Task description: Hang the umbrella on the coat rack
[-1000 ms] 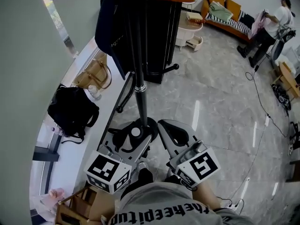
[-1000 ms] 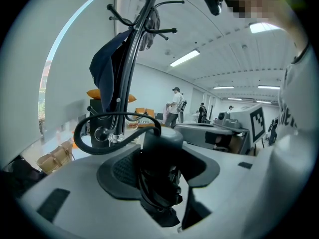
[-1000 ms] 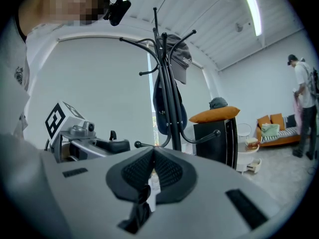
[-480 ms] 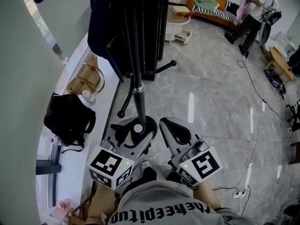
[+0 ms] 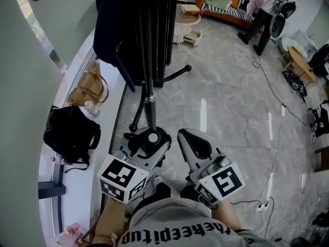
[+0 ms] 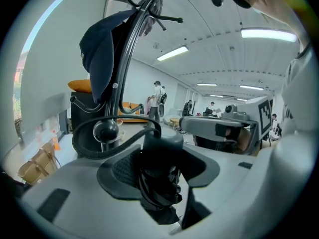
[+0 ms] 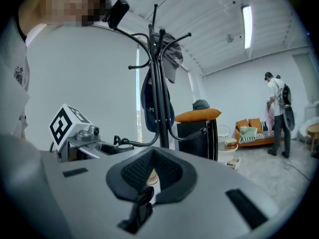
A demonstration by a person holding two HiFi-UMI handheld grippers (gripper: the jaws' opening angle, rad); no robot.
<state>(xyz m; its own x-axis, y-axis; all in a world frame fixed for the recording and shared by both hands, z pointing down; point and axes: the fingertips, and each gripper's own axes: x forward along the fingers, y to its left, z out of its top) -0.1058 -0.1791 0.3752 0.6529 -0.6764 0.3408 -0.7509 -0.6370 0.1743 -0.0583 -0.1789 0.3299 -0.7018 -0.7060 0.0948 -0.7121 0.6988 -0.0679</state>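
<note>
A folded black umbrella sits end-on in my left gripper, whose jaws are shut on it. In the left gripper view the umbrella fills the gap between the jaws, and its wrist strap loops out to the left. The black coat rack stands just beyond the grippers, with dark garments on its upper hooks. My right gripper is beside the left one, shut, with nothing held. In the right gripper view the coat rack rises ahead, carrying a cap and a dark blue bag.
A white ledge along the left wall holds a black backpack and a tan handbag. A black cabinet stands behind the rack. A cable crosses the marble floor. A person stands at the far right.
The head view has shifted a little, so the far room sits higher and more to the left. Both grippers keep their places below the rack, and the left stays shut on the umbrella.
</note>
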